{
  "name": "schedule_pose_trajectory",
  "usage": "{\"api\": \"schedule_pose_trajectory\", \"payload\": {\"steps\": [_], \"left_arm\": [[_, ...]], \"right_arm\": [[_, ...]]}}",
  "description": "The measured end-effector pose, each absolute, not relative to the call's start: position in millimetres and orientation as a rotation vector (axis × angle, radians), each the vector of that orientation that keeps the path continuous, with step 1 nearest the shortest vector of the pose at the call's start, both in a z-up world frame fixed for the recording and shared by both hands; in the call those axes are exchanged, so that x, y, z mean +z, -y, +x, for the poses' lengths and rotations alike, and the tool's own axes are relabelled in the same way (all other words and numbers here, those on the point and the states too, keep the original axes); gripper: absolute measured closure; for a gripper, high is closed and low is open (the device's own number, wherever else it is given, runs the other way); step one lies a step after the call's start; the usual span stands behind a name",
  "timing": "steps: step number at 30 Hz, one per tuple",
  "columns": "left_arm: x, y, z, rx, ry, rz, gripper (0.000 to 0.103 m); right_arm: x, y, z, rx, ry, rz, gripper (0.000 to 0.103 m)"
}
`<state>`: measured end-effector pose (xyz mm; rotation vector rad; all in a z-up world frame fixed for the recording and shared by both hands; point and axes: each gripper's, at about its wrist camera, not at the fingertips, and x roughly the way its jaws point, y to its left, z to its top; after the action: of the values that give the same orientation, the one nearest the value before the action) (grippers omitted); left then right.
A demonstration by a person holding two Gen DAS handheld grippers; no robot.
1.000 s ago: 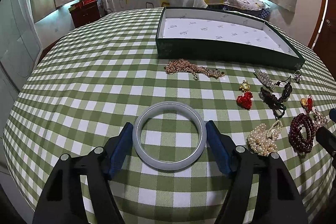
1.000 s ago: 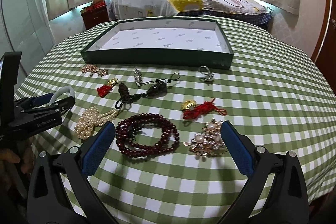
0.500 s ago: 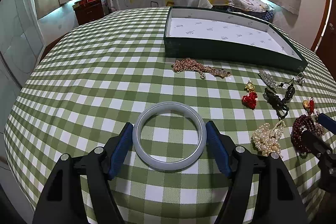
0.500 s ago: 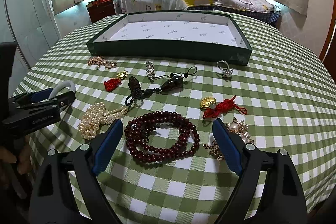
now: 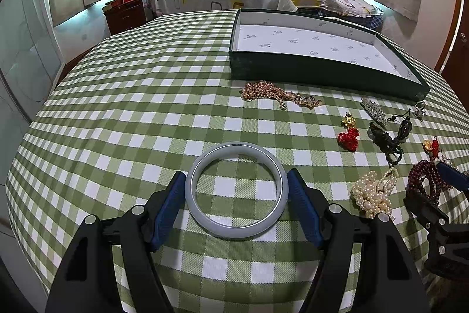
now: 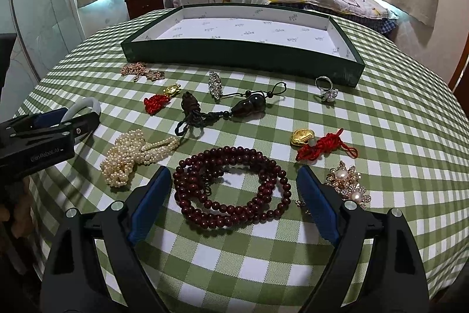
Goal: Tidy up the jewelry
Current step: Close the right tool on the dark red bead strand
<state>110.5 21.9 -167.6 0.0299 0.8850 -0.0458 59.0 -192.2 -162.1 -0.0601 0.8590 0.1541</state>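
Observation:
My left gripper (image 5: pixel 236 197) is shut on a pale grey jade bangle (image 5: pixel 217 228), its blue pads pressing both sides; the bangle is held just above the checked cloth. It also shows in the right wrist view (image 6: pixel 83 104). My right gripper (image 6: pixel 233 197) is open, its pads either side of a dark red bead necklace (image 6: pixel 231 187) lying on the cloth. The empty dark green tray (image 6: pixel 243 52) stands at the back of the table; it also shows in the left wrist view (image 5: pixel 322 72).
Loose on the cloth: a pearl strand (image 6: pixel 132 154), a gold chain (image 6: pixel 140 71), a red knot charm (image 6: pixel 156 101), a dark gourd pendant (image 6: pixel 249 106), a silver ring (image 6: pixel 325 90), a gold ingot with red cord (image 6: pixel 316 141), a pearl brooch (image 6: pixel 348 184). A bed stands behind the table.
My right gripper has moved forward and down over the red bead necklace, which now lies between its pads. My left gripper keeps the bangle and has lifted slightly.

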Motion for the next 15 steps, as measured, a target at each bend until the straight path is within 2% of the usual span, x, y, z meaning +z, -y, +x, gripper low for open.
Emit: {"api": "schedule_pose_trajectory", "payload": {"steps": [4,8,13,15], "left_arm": [[-168,-22,110,-0.046,-0.884,0.03,0.035],[-168,-22,110,-0.046,-0.884,0.031,0.035],[-168,-22,110,-0.046,-0.883,0.031,0.034],[-168,-22,110,-0.045,-0.883,0.031,0.034]], "right_arm": [[-161,196,57,0.138,-0.847,-0.054,0.037],[-160,201,56,0.127,-0.838,-0.05,0.048],[-158,205,55,0.136,-0.829,-0.04,0.074],[-158,207,56,0.139,-0.827,-0.031,0.077]]}}
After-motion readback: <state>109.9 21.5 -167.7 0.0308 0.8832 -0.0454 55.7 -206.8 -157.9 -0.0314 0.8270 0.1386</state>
